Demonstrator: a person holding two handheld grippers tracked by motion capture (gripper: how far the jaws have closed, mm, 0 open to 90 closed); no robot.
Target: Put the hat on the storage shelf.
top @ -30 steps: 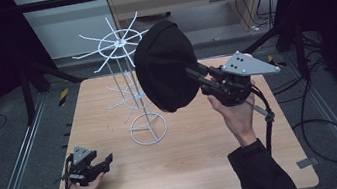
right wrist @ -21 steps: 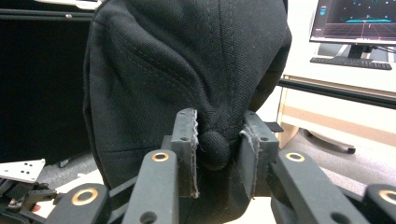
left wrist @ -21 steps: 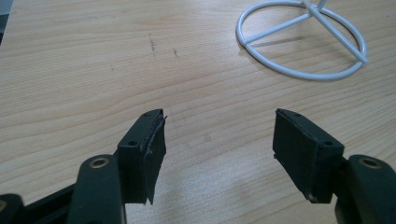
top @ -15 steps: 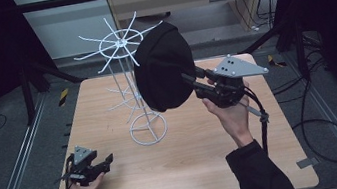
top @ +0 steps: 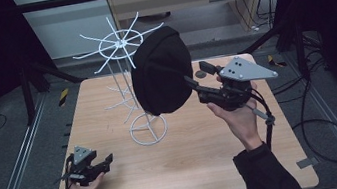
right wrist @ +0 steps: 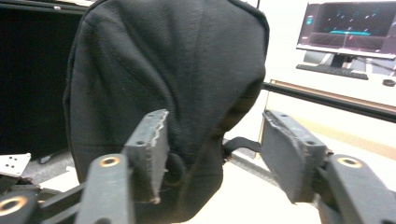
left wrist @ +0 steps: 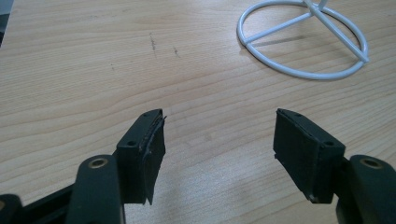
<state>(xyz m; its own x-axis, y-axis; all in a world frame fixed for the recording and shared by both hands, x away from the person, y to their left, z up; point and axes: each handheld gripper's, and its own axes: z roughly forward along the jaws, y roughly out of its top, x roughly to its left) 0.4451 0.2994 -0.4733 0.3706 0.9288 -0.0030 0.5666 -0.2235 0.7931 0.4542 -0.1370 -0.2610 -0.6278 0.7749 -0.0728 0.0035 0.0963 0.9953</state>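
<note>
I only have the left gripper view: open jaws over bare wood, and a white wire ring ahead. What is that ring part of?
Observer: It is the foot of a tall white wire rack with spokes fanning out at its top.
Operator: Where is the other gripper?
Observer: The right gripper is up above the table, right of the rack, pointed into a black cap.
Operator: Is it clamped on the cap?
Observer: No. Its jaws stand wide apart, with the cap's lower rear edge between them. I cannot tell whether the cap hangs on a spoke.
</note>
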